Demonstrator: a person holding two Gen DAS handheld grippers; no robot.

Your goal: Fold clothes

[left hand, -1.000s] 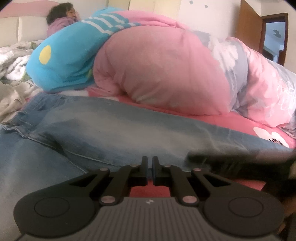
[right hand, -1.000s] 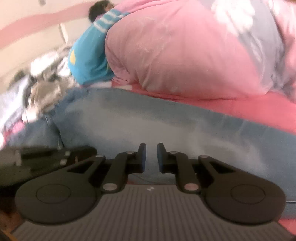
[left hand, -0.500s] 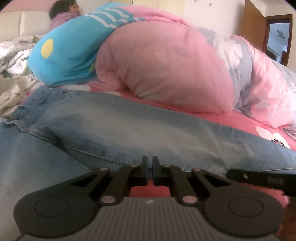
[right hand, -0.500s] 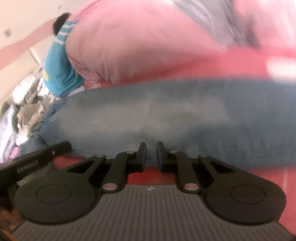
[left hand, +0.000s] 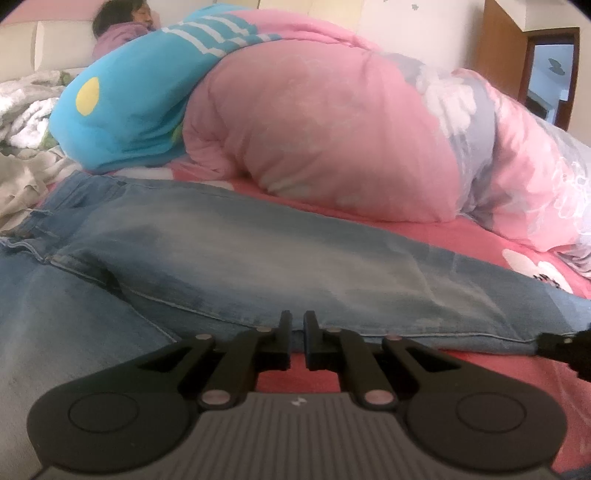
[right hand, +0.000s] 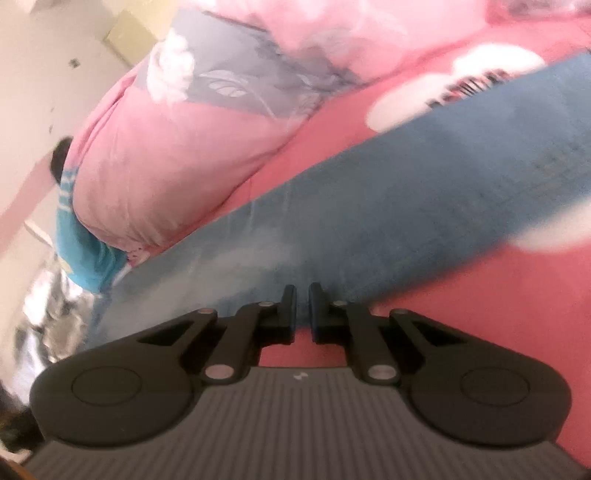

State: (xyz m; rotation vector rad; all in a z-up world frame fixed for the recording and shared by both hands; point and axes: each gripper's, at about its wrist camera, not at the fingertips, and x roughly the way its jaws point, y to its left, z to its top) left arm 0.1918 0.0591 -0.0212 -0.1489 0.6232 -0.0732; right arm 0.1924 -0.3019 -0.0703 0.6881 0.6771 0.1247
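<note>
- The jaws of the left gripper (left hand: 298, 325) are seen nearly pressed together at the near hem-side edge of the faded blue denim jeans (left hand: 258, 258); a thin fold of the edge seems to be pinched, though the contact itself cannot be made out.
- This gripper has been kept in the same spot over the last second.
- The jaws of the right gripper (right hand: 302, 302) are closing, narrower than a second ago, with the edge of the jeans (right hand: 369, 221) lying at their tips; whether cloth is caught is not shown.
- The right gripper has been carried along the leg toward the ankle end and rolled, so its view is now tilted and blurred.
- The jeans are laid flat across the pink bed sheet (left hand: 461, 236), waistband to the left, in front of a bulky pink floral quilt (left hand: 332, 129).
- A person (left hand: 122, 22) is lying at the headboard.
- Judged from this, two holds along the near leg edge are being set up for a first lengthwise fold.
</note>
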